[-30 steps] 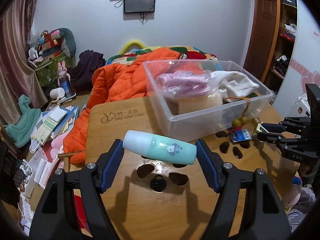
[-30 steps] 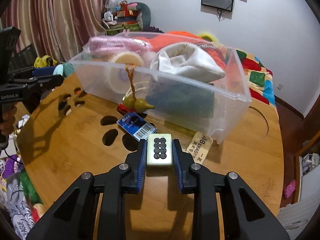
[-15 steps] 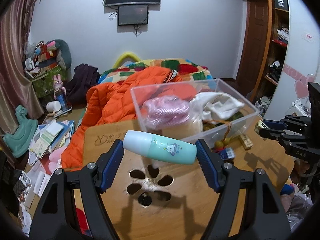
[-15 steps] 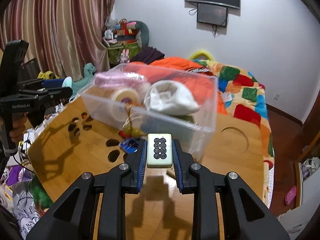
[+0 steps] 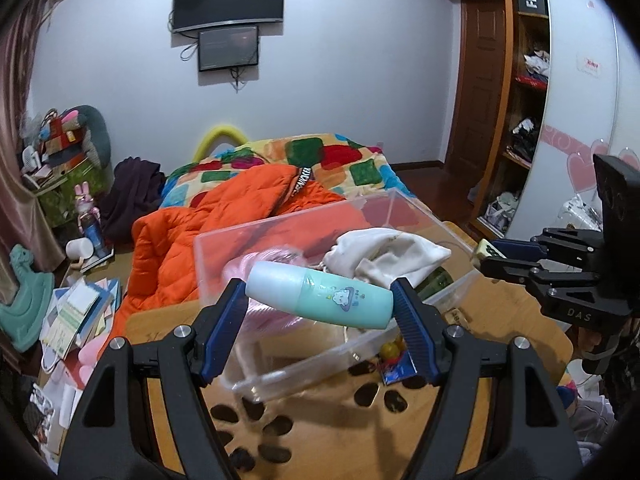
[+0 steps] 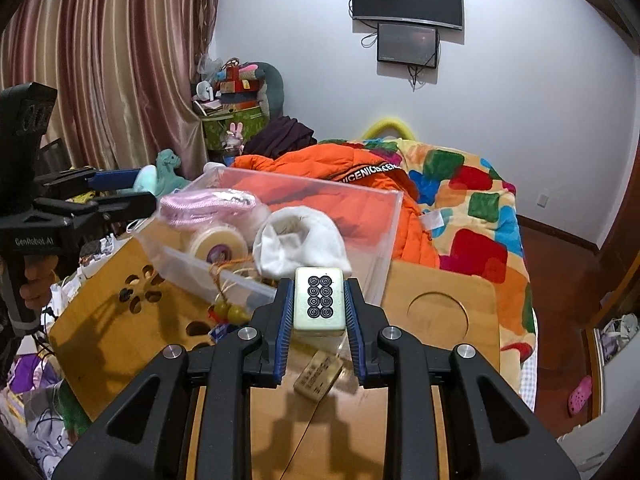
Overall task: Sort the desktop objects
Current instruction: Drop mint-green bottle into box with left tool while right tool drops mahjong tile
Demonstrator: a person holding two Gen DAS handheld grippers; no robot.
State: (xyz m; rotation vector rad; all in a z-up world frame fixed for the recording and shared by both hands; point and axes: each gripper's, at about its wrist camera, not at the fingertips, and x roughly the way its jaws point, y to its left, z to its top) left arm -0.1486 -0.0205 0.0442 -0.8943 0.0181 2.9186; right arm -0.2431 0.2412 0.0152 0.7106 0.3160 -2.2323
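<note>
The left gripper (image 5: 318,306) clamps a pale teal cylindrical bottle with a light blue cap (image 5: 318,294) crosswise between its 2 blue-padded fingers (image 5: 222,336), held in the air above the near edge of the clear rectangular plastic bin (image 5: 416,216). The bottle hides much of a pink ribbed item (image 5: 260,314), which is blurred. A white cloth bag (image 5: 386,254) lies in the bin beside it.

The right gripper (image 6: 319,310) is closed narrowly on a cream mahjong tile with 8 black circles (image 6: 319,302), raised just in front of the bin's near wall. Below it, partly hidden by the fingers, a tan printed eraser (image 6: 319,374) lies on the wooden bench (image 6: 436,312). A roll of tape (image 6: 218,245) sits inside the bin, and 2 small yellow-green gourds on a string (image 6: 228,312) hang outside it. A blue card (image 5: 396,370) on the bench is cut off by the left gripper.
</note>
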